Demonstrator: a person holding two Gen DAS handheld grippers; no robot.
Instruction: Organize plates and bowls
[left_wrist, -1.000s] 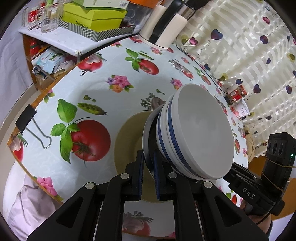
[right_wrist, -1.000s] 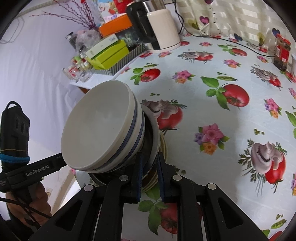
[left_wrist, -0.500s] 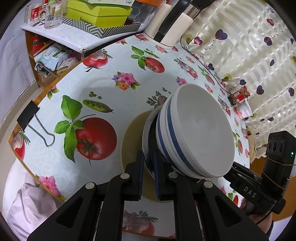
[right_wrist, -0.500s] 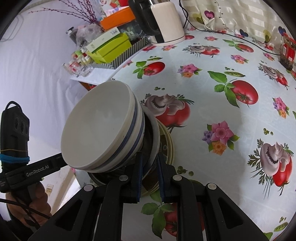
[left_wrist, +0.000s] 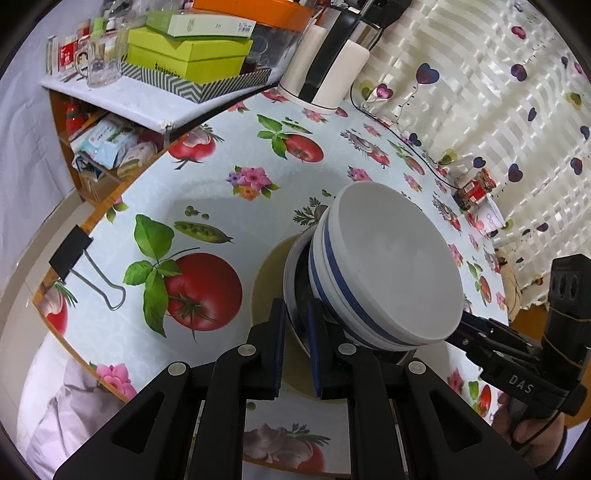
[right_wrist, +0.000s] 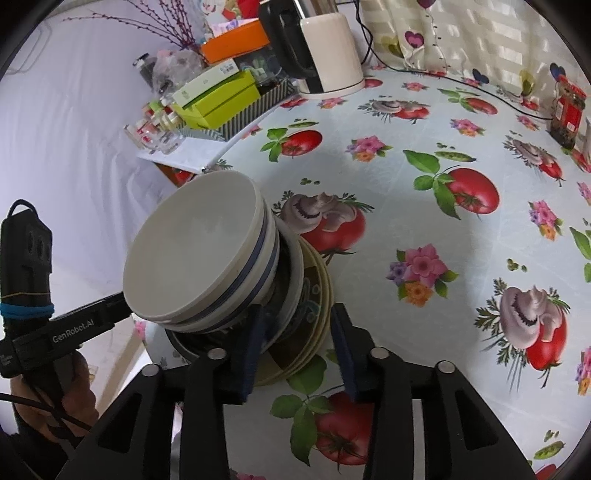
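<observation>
A stack stands on the tomato-print tablecloth near its edge: two white bowls with blue stripes (left_wrist: 388, 266) (right_wrist: 199, 251) sit on a dark dish with a white rim (left_wrist: 291, 280), which sits on tan plates (left_wrist: 267, 288) (right_wrist: 319, 295). My left gripper (left_wrist: 296, 317) comes at the stack from one side. Its jaws are opening, a narrow gap apart, with the dish's rim between the pads. My right gripper (right_wrist: 298, 325) is on the opposite side. Its jaws are opening too, and the plates' rims stand loose between the wide-apart pads.
A white and black kettle (left_wrist: 325, 62) (right_wrist: 328, 55) stands at the table's far end, its cable trailing along the curtain. Beside the table, a shelf holds green boxes (left_wrist: 188, 55) and glasses. A binder clip (left_wrist: 74, 254) grips the table edge. A red jar (right_wrist: 567, 110) stands far right.
The right jaws have spread wide off the plates' rims. The left jaws have parted a little. The stack stays where it was.
</observation>
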